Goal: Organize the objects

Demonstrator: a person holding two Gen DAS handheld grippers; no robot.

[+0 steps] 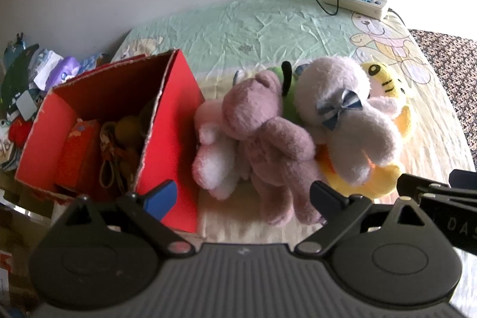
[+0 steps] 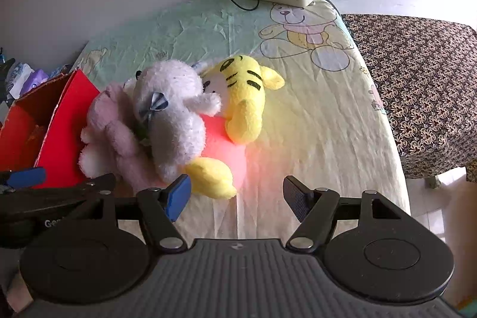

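Plush toys lie heaped on the bear-print sheet (image 2: pixel 298 115) just beside the red box (image 1: pixel 167 121) — a mauve bear (image 1: pixel 262 133), a pale bear with a striped bow (image 2: pixel 170 109), a yellow tiger (image 2: pixel 244 97). The left tool (image 1: pixel 243 197) is spread wide over the mauve bear's legs; the right tool (image 2: pixel 235 194) is spread too, holding nothing. Best to pinch one toy by its torso, not a limb — then lift clear before swinging over the box's rim.
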